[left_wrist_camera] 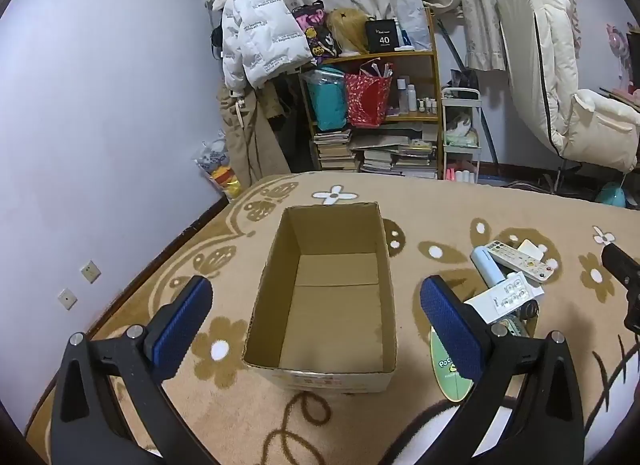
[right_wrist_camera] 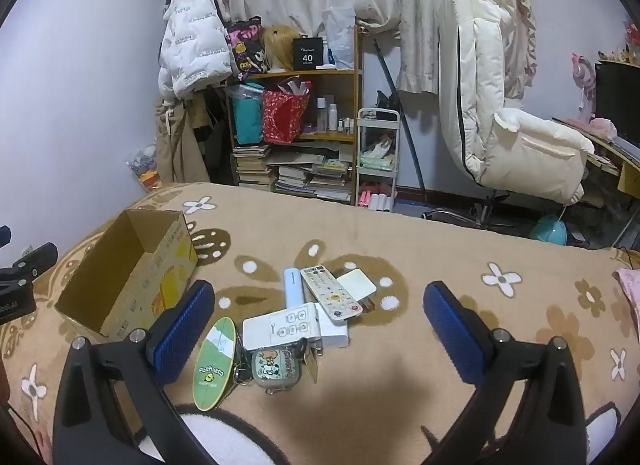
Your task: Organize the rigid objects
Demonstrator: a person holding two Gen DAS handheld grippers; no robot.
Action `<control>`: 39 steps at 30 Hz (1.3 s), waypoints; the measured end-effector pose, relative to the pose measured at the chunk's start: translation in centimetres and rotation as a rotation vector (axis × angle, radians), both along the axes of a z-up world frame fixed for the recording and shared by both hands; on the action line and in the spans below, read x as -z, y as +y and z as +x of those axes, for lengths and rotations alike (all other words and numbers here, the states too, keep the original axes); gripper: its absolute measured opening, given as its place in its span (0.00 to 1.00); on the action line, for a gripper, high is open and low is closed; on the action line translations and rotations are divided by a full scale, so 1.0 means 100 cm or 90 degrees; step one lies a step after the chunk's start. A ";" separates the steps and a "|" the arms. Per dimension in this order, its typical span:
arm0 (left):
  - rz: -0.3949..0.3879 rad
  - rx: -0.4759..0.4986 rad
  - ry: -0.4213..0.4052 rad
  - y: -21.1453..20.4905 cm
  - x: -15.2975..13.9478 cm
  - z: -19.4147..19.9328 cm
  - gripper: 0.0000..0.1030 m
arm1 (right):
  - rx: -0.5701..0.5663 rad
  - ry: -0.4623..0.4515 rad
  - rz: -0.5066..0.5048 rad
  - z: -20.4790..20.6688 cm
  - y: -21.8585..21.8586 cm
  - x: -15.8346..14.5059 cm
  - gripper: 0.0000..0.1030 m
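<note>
Right wrist view is showing the right gripper (right_wrist_camera: 316, 329) hovering with fingers apart over the overlapping pile, remote control (right_wrist_camera: 330, 293) topmost, right of the empty cardboard box (right_wrist_camera: 132, 277), so grabbing carelessly risks dragging neighbours; left gripper (left_wrist_camera: 316, 325) is likewise gaping.

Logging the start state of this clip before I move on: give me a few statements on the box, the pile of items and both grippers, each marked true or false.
1. The cardboard box is empty. True.
2. The left gripper is closed on the remote. False: its jaws stand wide open, holding nothing, with the box seen between them.
3. The remote control lies partly on top of other items in the pile. True.
4. The green oval card is inside the box. False: it lies on the blanket, beside the pile.
5. The right gripper is open, with the pile ahead of it. True.
</note>
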State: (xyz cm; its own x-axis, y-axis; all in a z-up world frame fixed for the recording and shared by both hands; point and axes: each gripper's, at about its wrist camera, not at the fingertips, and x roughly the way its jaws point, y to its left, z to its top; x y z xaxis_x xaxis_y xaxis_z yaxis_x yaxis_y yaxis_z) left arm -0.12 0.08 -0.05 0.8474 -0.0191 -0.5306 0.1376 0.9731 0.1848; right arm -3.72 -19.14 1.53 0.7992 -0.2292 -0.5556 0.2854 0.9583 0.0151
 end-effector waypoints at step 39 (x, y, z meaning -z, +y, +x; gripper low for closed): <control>0.019 -0.020 -0.005 0.003 0.000 0.002 1.00 | -0.001 0.008 0.001 0.002 0.001 0.002 1.00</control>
